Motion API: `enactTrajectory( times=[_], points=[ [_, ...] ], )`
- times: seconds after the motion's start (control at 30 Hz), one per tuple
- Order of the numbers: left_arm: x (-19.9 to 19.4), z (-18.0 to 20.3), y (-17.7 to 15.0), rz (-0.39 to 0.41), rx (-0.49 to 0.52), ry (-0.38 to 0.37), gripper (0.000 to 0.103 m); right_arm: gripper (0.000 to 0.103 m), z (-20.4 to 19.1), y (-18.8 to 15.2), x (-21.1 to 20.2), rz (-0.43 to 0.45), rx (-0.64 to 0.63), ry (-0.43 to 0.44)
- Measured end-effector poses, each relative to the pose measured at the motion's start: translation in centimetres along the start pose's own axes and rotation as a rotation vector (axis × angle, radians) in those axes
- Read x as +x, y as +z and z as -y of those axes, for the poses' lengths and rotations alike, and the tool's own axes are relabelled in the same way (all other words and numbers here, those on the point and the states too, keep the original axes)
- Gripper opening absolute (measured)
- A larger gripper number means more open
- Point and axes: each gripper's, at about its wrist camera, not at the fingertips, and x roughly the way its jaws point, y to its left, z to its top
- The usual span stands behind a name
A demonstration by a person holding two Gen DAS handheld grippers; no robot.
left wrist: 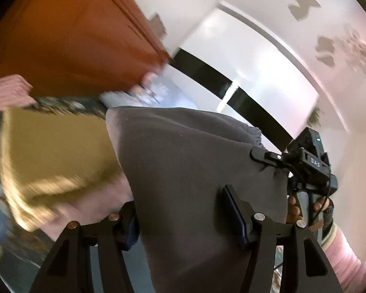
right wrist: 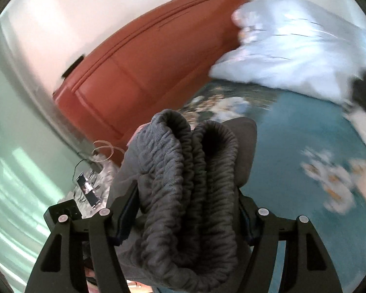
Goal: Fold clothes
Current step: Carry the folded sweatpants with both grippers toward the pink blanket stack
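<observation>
Right wrist view: the grey garment [right wrist: 183, 175] is seen bunched at its gathered elastic band, clamped between the fingers of the right gripper [right wrist: 185, 210] and lifted above the bed [right wrist: 292, 127].
Left wrist view: smooth grey cloth of the same garment [left wrist: 195, 161] is draped between the fingers of the left gripper [left wrist: 183, 222]; whether its pads truly pinch the cloth cannot be told, as only one pad is exposed.
Location: the garment is held in the air, stretched between both grippers, over the patterned bedspread.
Slip risk: the thick, doubled band could be lost from the right gripper, judged from its bulk between the pads.
Uneven fold risk: a skewed fold could result if one side is dropped lower than the other.
Snag risk: the yellow cloth [left wrist: 53, 151] lying close below could be dragged along.
Surroundings: a pale blue pillow [right wrist: 292, 46] and a brown headboard [right wrist: 139, 56] are seen beyond; a pink striped item [left wrist: 7, 90] lies near the edge.
Obstruction: the pillow and yellow cloth take up bed space where laying out may be intended.
</observation>
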Motion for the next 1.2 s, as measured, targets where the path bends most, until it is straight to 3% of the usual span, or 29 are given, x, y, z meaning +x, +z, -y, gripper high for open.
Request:
enactTrajectory(
  times=[0.1, 0.23, 0.37, 0.47, 0.63, 0.7, 0.83, 1.07, 1.2],
  points=[
    [-1.5, -3.3, 2.9, 0.046, -0.005, 0.057, 0.063, 0.07, -3.3, 2.8, 4.9, -0.038, -0.059, 0.015],
    [-2.5, -7.5, 4.8, 0.113, -0.061, 0.078, 0.063, 0.07, -6.2, 6.1, 10.7, -0.098, -0.114, 0.028],
    [-1.2, -9.6, 5.4, 0.114, -0.085, 0.102, 0.063, 0.07, -7.9, 7.3, 14.6, -0.13, -0.167, 0.008],
    [-1.1, -10.8, 6.1, 0.128, -0.081, 0.078, 0.063, 0.07, -9.2, 8.7, 16.9, -0.146, -0.206, -0.003],
    [0.6, -15.1, 6.2, 0.136, -0.163, 0.042, 0.064, 0.071, -10.1, 11.3, 20.4, -0.15, -0.261, 0.022],
    [1.4, -16.3, 6.0, 0.149, -0.233, 0.059, 0.064, 0.071, -9.7, 11.5, 22.1, -0.162, -0.272, 0.022],
    [2.3, -17.0, 5.8, 0.172, -0.24, 0.058, 0.07, 0.07, -8.1, 11.4, 25.3, -0.173, -0.266, 0.028],
    [2.0, -19.3, 5.2, 0.177, -0.317, -0.008, 0.071, 0.071, -2.4, 10.6, 29.0, -0.22, -0.108, 0.077],
    [1.5, -20.1, 5.0, 0.18, -0.338, -0.042, 0.072, 0.074, 0.5, 10.1, 30.3, -0.205, -0.012, 0.132]
  ],
)
